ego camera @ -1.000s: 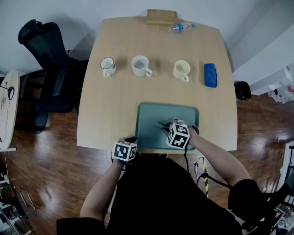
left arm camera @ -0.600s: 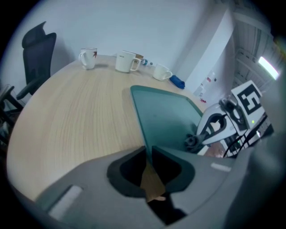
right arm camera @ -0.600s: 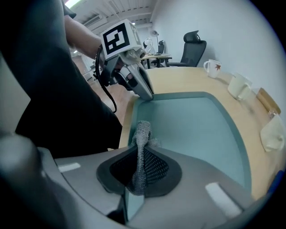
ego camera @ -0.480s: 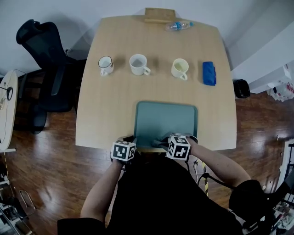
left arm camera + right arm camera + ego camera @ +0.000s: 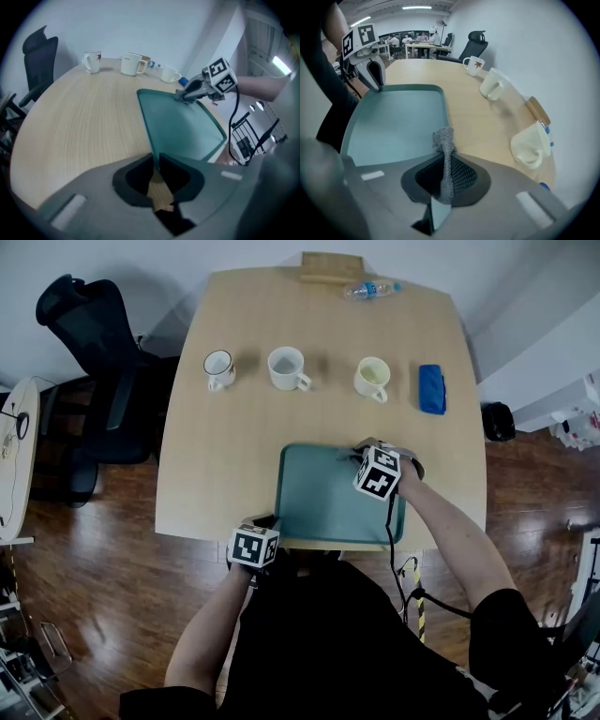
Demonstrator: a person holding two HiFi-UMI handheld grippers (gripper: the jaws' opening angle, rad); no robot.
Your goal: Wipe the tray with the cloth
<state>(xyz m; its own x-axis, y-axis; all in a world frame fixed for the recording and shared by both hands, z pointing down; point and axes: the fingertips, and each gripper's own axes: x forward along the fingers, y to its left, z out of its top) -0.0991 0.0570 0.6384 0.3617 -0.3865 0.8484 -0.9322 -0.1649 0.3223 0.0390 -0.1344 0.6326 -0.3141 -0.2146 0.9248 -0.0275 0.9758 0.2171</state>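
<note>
Left gripper (image 5: 156,161): jaws narrow, clamped on the rim of the teal rectangular plastic tray (image 5: 323,507), at the tray's lower-left corner in the head view.
Right gripper (image 5: 444,161): jaws nearly together, pinching a grey mesh cloth (image 5: 443,138). A bunched end of the cloth sticks out past the fingertips.
Cloth position: at the tray's upper-right corner in the head view, just right of frame centre. The bunched end sits at the tray's rim. Contact with the tray floor cannot be confirmed.
Tray position: flat on the light wooden table (image 5: 216,456), against the table's lower edge, centre of frame.
Mugs: white mug with dark rim (image 5: 219,367), plain white mug (image 5: 287,367) and cream mug (image 5: 372,378) stand in a row across the upper part of the frame, well apart from the tray.
Blue folded item (image 5: 431,389): right of the cream mug, upper right of the table.
Clear plastic bottle (image 5: 368,290): lying on its side at the table's top edge, beside a wooden block (image 5: 331,268).
Black office chair (image 5: 89,343): upper left of the frame, beside the table.
</note>
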